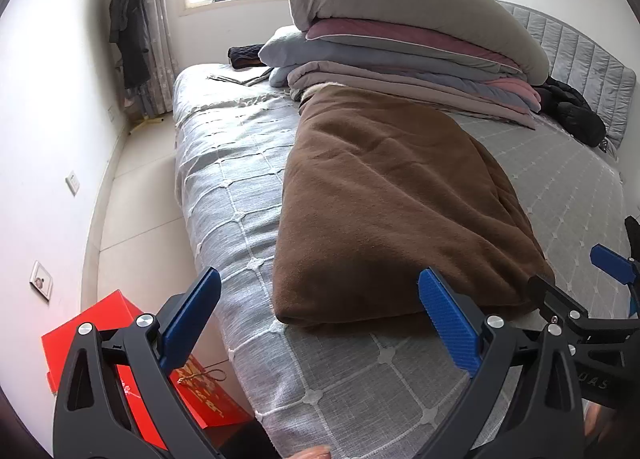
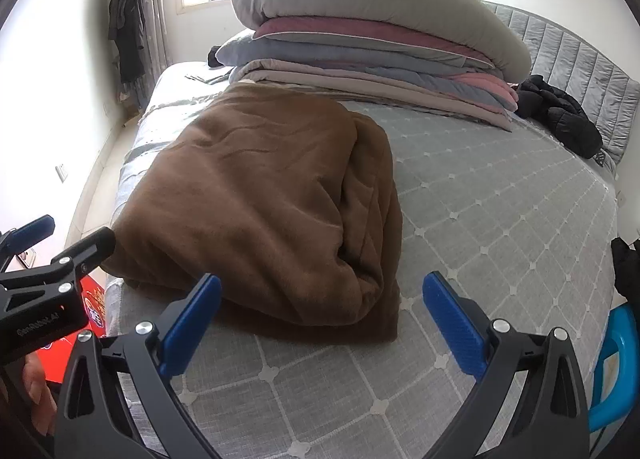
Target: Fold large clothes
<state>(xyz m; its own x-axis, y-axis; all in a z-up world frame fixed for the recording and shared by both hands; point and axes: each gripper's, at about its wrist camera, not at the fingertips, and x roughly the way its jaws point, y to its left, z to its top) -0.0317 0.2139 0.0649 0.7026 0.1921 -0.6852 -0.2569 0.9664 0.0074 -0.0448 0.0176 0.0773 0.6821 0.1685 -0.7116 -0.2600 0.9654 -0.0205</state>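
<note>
A brown fleece garment lies folded into a thick oblong on the grey quilted bed; in the right wrist view the same brown fleece garment shows its stacked folded edges at its right side. My left gripper hovers open just short of the bundle's near end, nothing between its blue pads. My right gripper is open too, close to the bundle's near right corner, empty. The bed stretches bare to the right. Each gripper appears at the edge of the other's view.
A tall stack of folded duvets and blankets fills the head of the bed, with a black jacket beside it. A red box sits on the floor at the left. A blue plastic object is at the right. Dark clothes hang on a rack.
</note>
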